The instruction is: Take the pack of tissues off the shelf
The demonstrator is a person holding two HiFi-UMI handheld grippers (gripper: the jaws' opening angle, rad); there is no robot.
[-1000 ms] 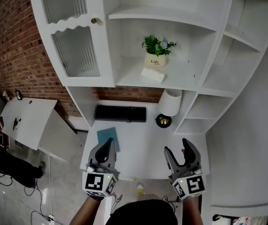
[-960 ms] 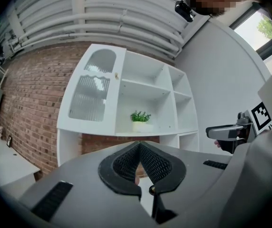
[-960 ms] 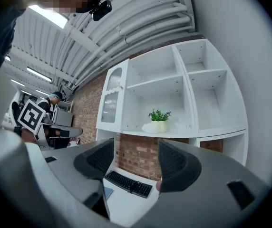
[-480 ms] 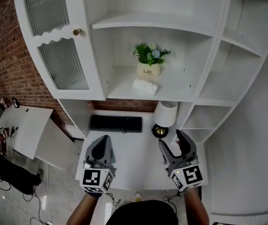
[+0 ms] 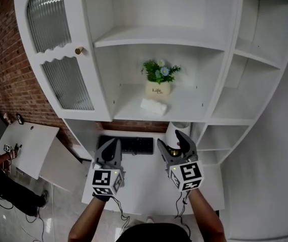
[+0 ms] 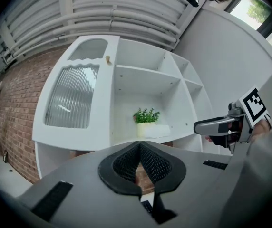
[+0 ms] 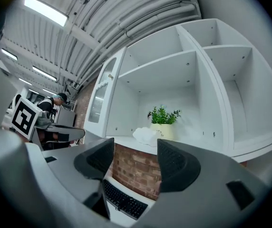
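Head view: tissues (image 5: 153, 106) lie on the middle shelf (image 5: 194, 104), just beside the plant pot (image 5: 157, 89) at its 6 o'clock. Left gripper (image 5: 114, 147) and right gripper (image 5: 171, 140) hang below the shelf, over the desk (image 5: 149, 188), well apart from the tissues. Keyboard (image 5: 129, 145) sits between them.

Left gripper view: jaws pressed together, nothing between. Tissues (image 6: 157, 131) at 12 o'clock past the tips, right gripper (image 6: 212, 126) at 3 o'clock.

Right gripper view: jaws wide, gap empty. Tissues (image 7: 145, 135) at 12 o'clock over the gap, keyboard (image 7: 121, 201) at 6 o'clock.
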